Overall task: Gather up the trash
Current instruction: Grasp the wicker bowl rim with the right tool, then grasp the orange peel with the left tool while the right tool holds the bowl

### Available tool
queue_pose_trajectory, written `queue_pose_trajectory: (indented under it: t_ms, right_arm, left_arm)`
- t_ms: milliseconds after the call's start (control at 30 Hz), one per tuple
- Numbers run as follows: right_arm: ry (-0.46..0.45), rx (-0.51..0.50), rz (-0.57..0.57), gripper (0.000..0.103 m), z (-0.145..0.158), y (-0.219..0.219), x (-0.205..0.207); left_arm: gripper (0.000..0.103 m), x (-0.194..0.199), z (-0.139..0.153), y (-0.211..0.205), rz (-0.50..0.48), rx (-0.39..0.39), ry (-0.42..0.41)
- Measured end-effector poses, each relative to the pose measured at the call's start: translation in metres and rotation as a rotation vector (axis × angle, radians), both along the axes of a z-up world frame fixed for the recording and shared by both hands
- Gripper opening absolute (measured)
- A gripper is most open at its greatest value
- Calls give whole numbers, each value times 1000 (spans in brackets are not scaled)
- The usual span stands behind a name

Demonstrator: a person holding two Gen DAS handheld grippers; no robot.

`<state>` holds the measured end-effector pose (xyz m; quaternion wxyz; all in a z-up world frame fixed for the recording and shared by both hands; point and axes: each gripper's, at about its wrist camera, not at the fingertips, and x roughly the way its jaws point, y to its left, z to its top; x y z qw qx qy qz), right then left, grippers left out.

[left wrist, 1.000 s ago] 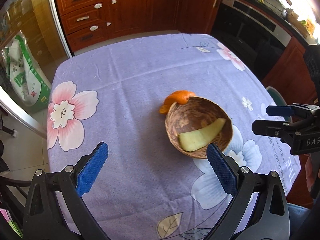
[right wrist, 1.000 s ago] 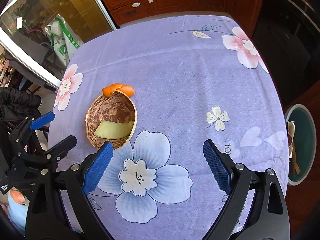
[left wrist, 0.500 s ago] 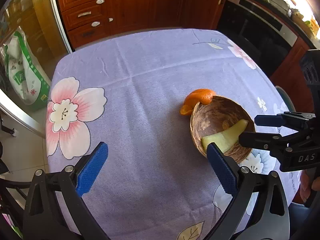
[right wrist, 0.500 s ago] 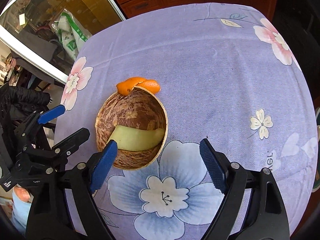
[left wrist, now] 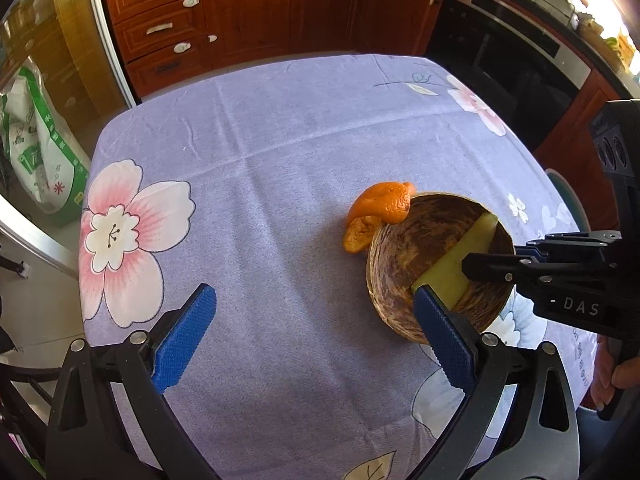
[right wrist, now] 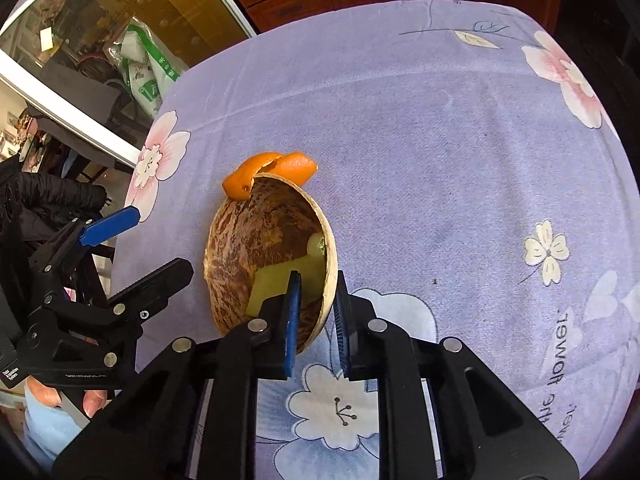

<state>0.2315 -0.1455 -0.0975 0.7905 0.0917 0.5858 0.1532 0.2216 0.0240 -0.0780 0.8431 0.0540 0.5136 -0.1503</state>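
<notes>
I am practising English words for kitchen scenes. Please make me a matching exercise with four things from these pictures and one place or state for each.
Things:
1. bowl
2. orange peel
3. melon rind
4. left tongs

Places or states:
a. lies inside the bowl
b. open above the cloth
c. rim clamped by the right tongs
d. on the cloth against the bowl's far side

Pairs: 1-c, 2-d, 3-a, 4-b

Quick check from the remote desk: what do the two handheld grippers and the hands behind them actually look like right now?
Both the left gripper and the right gripper are black plastic scissor frames with silver rivets and blue ridged finger pads. The right gripper's body carries white "DAS" lettering. Bare fingers show behind each; a light blue garment sits below them. No cables visible.
</notes>
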Motion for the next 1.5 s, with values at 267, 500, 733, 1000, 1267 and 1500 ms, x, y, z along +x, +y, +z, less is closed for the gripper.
queue_pose_trajectory:
  t_ms: [267, 500, 733, 1000, 1267, 1500]
  right_arm:
    - [-23, -78, -86, 13, 6, -54, -5]
    - [-26, -123, -115, 13, 9, -100, -13]
    - [-19, -140, -28, 13, 11, -121, -28]
    - [-17, -116, -32, 15, 6, -142, -31]
    - [-16, -108, -18, 15, 4, -143, -31]
    - [-17, -89, -22, 15, 1, -147, -36]
  left_arm:
    - [99, 3, 3, -22, -34, 19, -5]
    - [98, 17, 0, -63, -101, 41, -17]
    - [84, 20, 0, -121, -241, 26, -5]
    - [49, 12, -4, -185, -389, 66, 2]
    - [32, 18, -7, -209, -408, 43, 24]
    - [20, 23, 0, -206, -359, 38, 13]
